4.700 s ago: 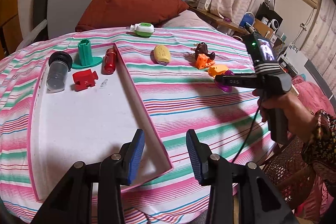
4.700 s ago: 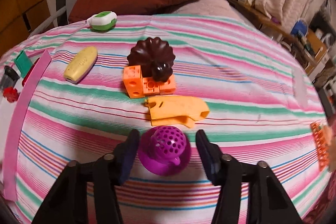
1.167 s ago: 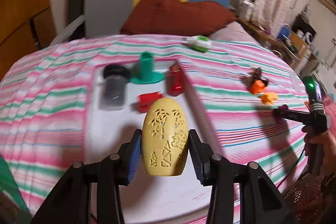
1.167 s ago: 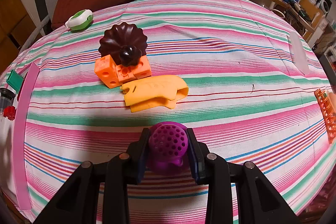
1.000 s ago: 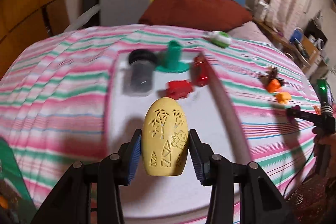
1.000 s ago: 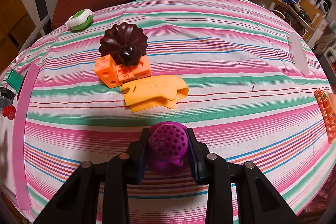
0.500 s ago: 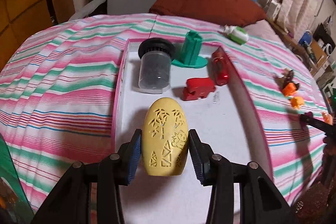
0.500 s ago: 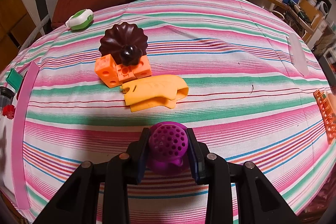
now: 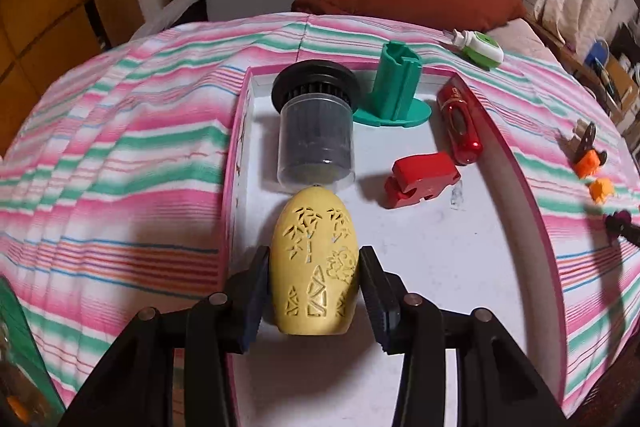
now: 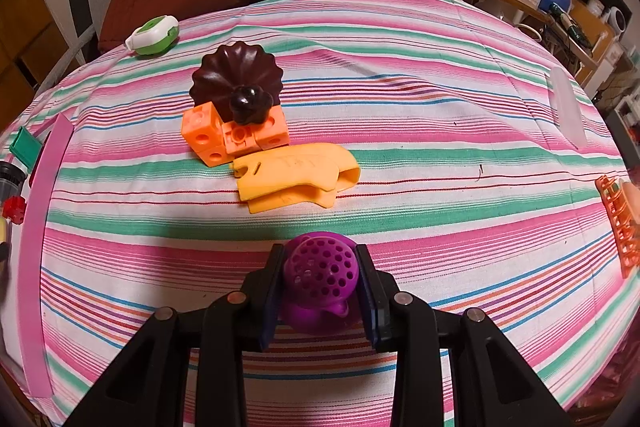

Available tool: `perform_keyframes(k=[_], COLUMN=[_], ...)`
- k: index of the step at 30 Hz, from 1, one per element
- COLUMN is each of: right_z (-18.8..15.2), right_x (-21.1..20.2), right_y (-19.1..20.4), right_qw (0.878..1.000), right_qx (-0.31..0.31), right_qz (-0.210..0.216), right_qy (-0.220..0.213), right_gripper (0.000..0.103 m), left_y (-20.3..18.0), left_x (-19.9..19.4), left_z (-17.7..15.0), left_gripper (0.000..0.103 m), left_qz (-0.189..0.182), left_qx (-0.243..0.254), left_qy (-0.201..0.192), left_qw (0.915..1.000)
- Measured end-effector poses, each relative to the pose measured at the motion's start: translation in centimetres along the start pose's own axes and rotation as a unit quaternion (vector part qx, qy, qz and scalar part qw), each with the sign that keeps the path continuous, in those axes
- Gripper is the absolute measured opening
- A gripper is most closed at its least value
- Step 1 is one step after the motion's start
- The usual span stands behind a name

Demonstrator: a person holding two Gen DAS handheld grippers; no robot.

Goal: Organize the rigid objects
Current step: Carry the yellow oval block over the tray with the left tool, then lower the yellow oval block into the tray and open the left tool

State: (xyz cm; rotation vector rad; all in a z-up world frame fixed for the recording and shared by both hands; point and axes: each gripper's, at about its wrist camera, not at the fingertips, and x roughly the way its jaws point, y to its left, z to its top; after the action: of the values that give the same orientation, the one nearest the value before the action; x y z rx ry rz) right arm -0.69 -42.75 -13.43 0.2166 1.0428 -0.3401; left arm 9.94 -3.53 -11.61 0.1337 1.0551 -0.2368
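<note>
Yellow egg (image 9: 314, 259) — left gripper (image 9: 314, 297) clamps it.

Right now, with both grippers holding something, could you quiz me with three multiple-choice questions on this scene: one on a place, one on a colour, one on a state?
1. Where does the red block lie?
A. in the pink-edged tray
B. on the striped cloth
C. on the pillow

2. What colour is the perforated ball in the right gripper?
A. green
B. purple
C. orange

3. How is the left gripper?
A. open and empty
B. out of view
C. shut on the yellow carved egg

Answers:
1 A, the block rests on the tray's white floor beside the red cylinder.
2 B, the ball between the pads is purple.
3 C, both pads press the egg's sides.
</note>
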Motion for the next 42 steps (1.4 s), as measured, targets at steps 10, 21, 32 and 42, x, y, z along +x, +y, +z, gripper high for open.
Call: perform_keyframes(k=[10,21,32,42], right_z=[0.0,0.0,0.0,-0.1], right_x=[0.0,-0.1,-0.2,-0.3], right_y=[-0.1,0.0,0.0,-0.1], right_qw=[1.0,1.0,1.0,1.0], right_qx=[-0.001,-0.006,-0.008,-0.002], right_qz=[0.0,-0.003,-0.004,0.005], right_qy=[0.0,-0.003,-0.004,-0.007], right_gripper=[0.034,0.034,0.034,0.034], left_y=[0.8,0.9,1.8,-0.3], left_x=[-1.6,-3.0,-4.0,-3.7], left_z=[-1.6,-1.2,-1.9,-2.3], left_gripper=[0.044,0.044,0.038,0.033], left_qz=[-0.026,-0.029,-0.051,0.0], left_qx=[-0.035,-0.014,-0.043,0.017], left_qy=[0.001,-0.033,-0.032,-0.037], left_qw=[0.999,0.9989,0.9972,0.9992])
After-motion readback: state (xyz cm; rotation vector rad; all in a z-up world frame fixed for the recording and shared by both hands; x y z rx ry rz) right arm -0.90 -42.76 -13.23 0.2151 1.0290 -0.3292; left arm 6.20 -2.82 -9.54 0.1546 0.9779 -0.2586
